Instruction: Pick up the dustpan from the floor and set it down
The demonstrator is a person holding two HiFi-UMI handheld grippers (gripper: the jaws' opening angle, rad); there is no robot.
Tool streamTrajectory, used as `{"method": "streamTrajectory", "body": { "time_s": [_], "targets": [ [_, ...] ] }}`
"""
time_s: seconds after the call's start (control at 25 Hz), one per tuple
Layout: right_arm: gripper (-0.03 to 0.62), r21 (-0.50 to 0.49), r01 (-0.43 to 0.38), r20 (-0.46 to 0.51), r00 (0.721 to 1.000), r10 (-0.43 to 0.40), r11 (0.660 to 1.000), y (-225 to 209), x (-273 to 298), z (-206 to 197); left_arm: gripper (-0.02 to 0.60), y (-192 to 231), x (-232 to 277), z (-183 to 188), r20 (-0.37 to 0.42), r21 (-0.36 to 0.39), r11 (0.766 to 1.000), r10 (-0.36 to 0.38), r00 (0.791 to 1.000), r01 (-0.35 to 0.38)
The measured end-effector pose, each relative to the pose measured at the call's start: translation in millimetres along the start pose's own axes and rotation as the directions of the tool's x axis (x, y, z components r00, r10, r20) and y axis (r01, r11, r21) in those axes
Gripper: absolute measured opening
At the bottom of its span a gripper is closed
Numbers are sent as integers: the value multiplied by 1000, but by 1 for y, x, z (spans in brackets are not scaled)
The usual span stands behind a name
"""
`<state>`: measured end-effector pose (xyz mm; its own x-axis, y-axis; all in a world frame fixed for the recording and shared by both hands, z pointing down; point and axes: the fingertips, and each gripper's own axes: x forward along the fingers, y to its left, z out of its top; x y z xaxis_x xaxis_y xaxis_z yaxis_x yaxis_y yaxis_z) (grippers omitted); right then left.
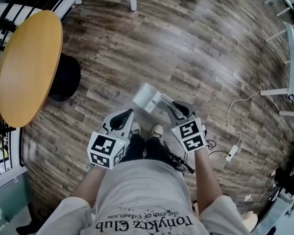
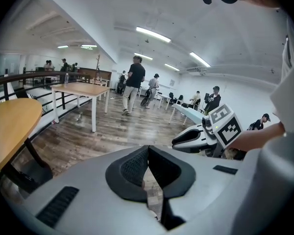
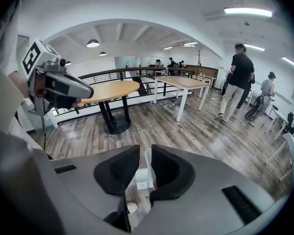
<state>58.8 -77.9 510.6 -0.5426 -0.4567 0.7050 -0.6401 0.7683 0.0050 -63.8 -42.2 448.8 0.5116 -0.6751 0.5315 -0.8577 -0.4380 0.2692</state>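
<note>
Dustpan hangs above the wooden floor, gripped edge-on by the right gripper for carrying; the left gripper is closed and empty.

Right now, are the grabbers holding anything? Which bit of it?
The right gripper is shut on the white dustpan, pinching its narrow handle end. The left gripper is shut and holds nothing.

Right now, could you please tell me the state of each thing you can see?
dustpan: clamped in the right hand-held gripper, apparently off the floor.
right hand-held gripper: shut on the dustpan.
left hand-held gripper: shut, empty.
round wooden table: standing upright.
white cable: lying loose on the floor.
</note>
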Motion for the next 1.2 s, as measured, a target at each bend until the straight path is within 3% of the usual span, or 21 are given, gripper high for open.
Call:
{"method": "streamTrajectory", "body": {
  "time_s": [0.4,0.6,0.76,1.2],
  "targets": [
    [35,8,14,37,999,-14,1000,22,-36,10,23,-22,-15,18,44,26,999,-19,999,18],
    [28,84,22,99,995,-30,996,30,-51,23,23,-30,-20,20,56,30,999,-23,998,22],
    [28,82,56,111,992,-65,995,29,-61,27,23,-32,-24,21,60,32,999,-16,998,14],
    [25,138,38,138,989,-58,990,32,-72,25,23,-33,-35,27,68,42,999,4,998,-6]
  ]
}}
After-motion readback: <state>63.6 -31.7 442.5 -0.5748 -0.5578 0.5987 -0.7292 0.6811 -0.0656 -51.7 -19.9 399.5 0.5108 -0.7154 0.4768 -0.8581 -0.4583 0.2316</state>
